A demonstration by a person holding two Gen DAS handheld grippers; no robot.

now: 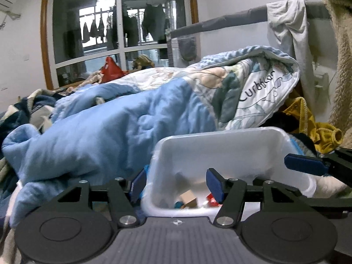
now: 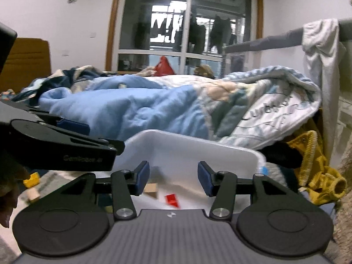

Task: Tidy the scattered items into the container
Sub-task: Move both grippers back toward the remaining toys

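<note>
A white plastic container (image 1: 222, 149) stands on the bed right in front of both grippers; it also shows in the right wrist view (image 2: 198, 154). Inside lie a wooden block (image 1: 188, 199), a red block (image 1: 211, 198) and a small blue piece (image 1: 178, 204). The right wrist view shows the wooden block (image 2: 151, 189) and the red block (image 2: 172, 199). My left gripper (image 1: 176, 186) is open and empty, straddling the container's left wall. My right gripper (image 2: 173, 177) is open and empty over the container's near rim. A yellow block (image 2: 32, 179) and a wooden block (image 2: 33, 194) lie outside, at the left.
A rumpled blue quilt (image 1: 105, 127) is heaped behind the container. A yellow knit garment (image 2: 316, 171) lies at the right. A grey bed rail (image 1: 231, 17) with a white cloth (image 1: 286, 28) hung on it stands behind. My left gripper's body (image 2: 55, 140) crosses the right wrist view.
</note>
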